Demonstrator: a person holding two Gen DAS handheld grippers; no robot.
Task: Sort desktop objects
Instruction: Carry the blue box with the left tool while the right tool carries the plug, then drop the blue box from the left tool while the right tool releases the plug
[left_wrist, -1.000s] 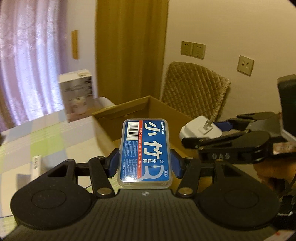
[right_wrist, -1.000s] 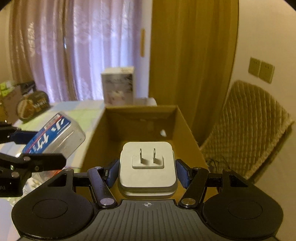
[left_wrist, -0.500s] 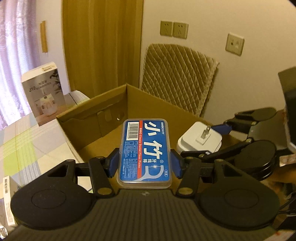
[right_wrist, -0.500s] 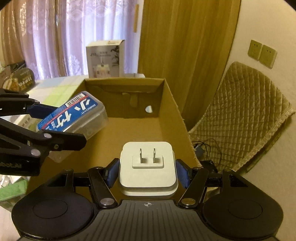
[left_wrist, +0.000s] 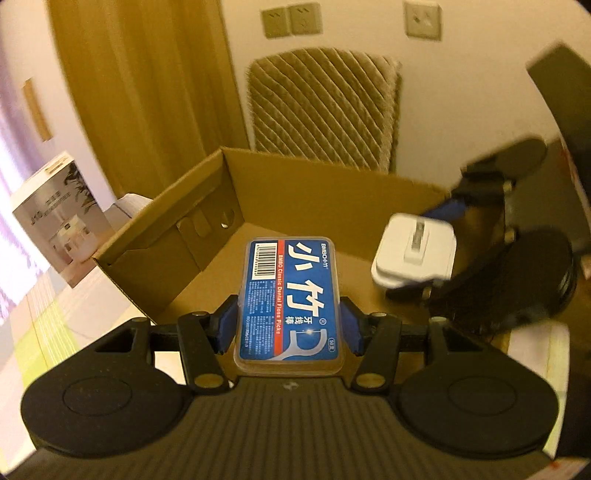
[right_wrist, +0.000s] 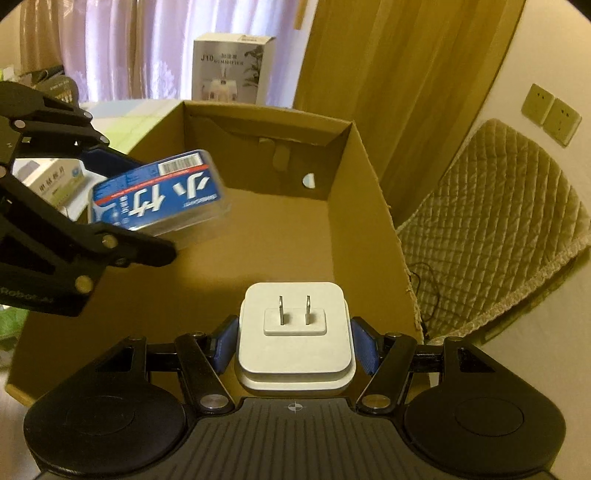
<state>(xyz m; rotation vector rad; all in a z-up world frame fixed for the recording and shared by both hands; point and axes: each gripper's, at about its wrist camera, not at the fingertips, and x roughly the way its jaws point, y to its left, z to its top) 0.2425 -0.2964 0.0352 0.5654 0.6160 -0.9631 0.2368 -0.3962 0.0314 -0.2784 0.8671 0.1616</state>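
Blue padded fingers (left_wrist: 226, 325) of the left gripper (left_wrist: 288, 325) clamp a clear plastic dental floss pick case with a blue label (left_wrist: 290, 301), held above the brown cardboard box (right_wrist: 354, 206). Likewise, the right gripper (right_wrist: 293, 343) squeezes a white square plug adapter (right_wrist: 295, 332), prongs up, over the box's near right side. To drop both cleanly, lower each well inside the walls, keep the two apart, then release. Beyond stands a white humidifier carton (right_wrist: 231, 68) on the tabletop (left_wrist: 37, 314).
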